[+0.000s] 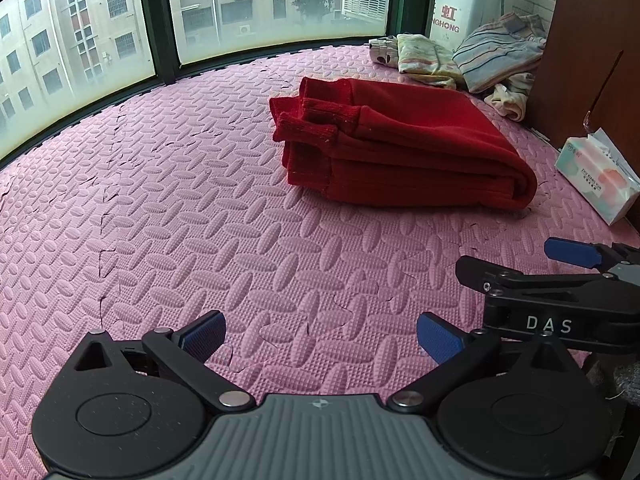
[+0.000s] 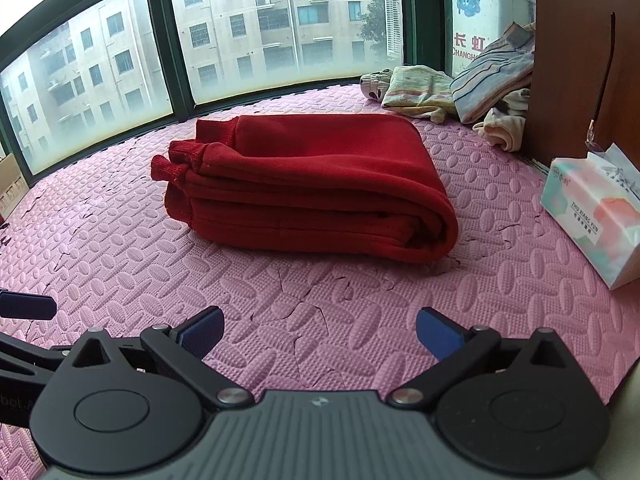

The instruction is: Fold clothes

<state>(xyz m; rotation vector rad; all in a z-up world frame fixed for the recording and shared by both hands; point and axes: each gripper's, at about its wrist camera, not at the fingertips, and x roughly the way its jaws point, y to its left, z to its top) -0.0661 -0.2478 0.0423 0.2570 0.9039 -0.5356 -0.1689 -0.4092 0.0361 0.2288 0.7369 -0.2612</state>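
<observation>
Left gripper (image 1: 320, 338): blue pads spread wide, holding nothing, low over the pink foam mat (image 1: 160, 220). Right gripper (image 2: 320, 334): likewise spread and empty, close beside the left. Red garment (image 2: 308, 184): folded into a thick stack, cuffs at its left end, lying on the mat ahead of both grippers. Tissue pack (image 2: 592, 216): soft wrapper, torn open at the top, right of the garment by a wooden panel (image 2: 580, 60). Loose clothes heap (image 2: 448, 92): far corner, below the window (image 2: 240, 40).

Soft overcast daylight from window (image 1: 200, 12), faint shadows, sharp focus, fisheye-bent edges
</observation>
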